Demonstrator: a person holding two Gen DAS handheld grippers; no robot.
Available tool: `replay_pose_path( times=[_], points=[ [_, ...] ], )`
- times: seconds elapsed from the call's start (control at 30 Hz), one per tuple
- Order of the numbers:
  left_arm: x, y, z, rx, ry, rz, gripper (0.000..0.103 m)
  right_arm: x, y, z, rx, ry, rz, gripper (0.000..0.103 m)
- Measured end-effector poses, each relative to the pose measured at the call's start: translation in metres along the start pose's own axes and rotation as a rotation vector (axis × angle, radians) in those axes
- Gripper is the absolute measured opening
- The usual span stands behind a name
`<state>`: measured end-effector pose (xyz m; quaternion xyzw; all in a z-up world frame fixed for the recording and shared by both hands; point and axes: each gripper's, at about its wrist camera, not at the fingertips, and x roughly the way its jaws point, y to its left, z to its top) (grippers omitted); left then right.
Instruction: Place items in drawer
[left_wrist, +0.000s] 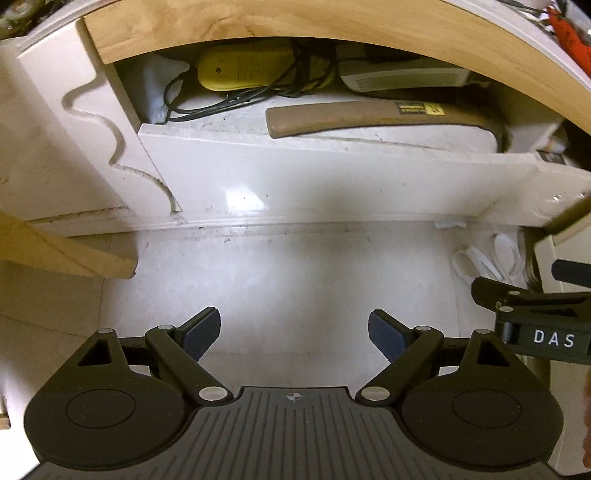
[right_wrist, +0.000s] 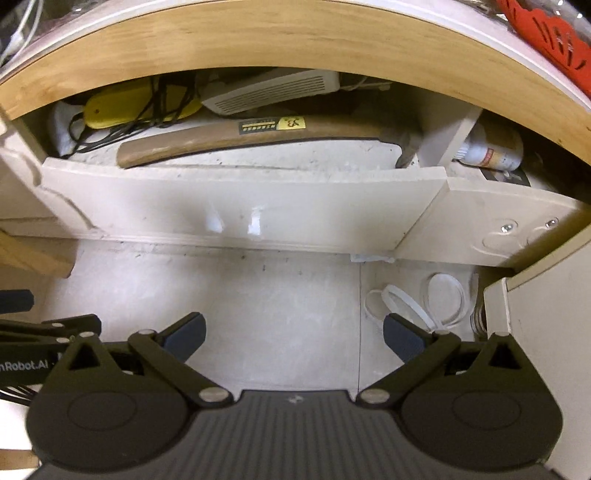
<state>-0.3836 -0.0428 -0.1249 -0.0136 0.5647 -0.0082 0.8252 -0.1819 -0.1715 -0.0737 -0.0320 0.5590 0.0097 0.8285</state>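
Warm indoor light, moderately bright. Glare patches on glossy drawer front (left_wrist: 332, 184) mid-frame, both views. Soft shadows on floor (left_wrist: 295, 280). Strong fisheye bowing along top edge. Right edge of left view blurred.

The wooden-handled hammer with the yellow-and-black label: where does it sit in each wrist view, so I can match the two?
Left wrist: the wooden-handled hammer lies across the open drawer, upper centre-right, handle end pointing left.
Right wrist: it lies upper centre, its head at the right by a divider.
Shared landmark: the yellow oblong device wrapped in black cable, behind the handle's left end.
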Motion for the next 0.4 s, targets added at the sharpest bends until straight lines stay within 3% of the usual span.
replay_pose_path(
  times=[0.07, 0.17, 0.23, 0.3, 0.33, 0.4],
  points=[
    [-0.022, 0.007, 0.014, 0.004, -0.002, -0.007, 0.089, 0.005, -0.004, 0.011, -0.005, -0.005, 0.002, 0.103],
    [-0.027, 0.015, 0.043, 0.011, -0.014, -0.001, 0.09, 0.027, -0.008, 0.067, -0.01, -0.015, 0.01, 0.103],
    [-0.037, 0.02, 0.06, 0.013, -0.03, 0.01, 0.091, 0.024, -0.007, 0.075, -0.017, -0.025, 0.014, 0.103],
    [-0.04, 0.039, 0.101, 0.004, -0.044, 0.014, 0.093, 0.036, -0.016, 0.127, -0.021, -0.031, 0.02, 0.103],
    [-0.042, 0.038, 0.101, 0.0, -0.049, 0.006, 0.093, 0.037, -0.022, 0.144, -0.021, -0.034, 0.024, 0.103],
    [-0.034, 0.04, 0.124, -0.002, -0.057, -0.014, 0.093, 0.033, -0.039, 0.21, -0.021, -0.039, 0.029, 0.103]
  ],
)
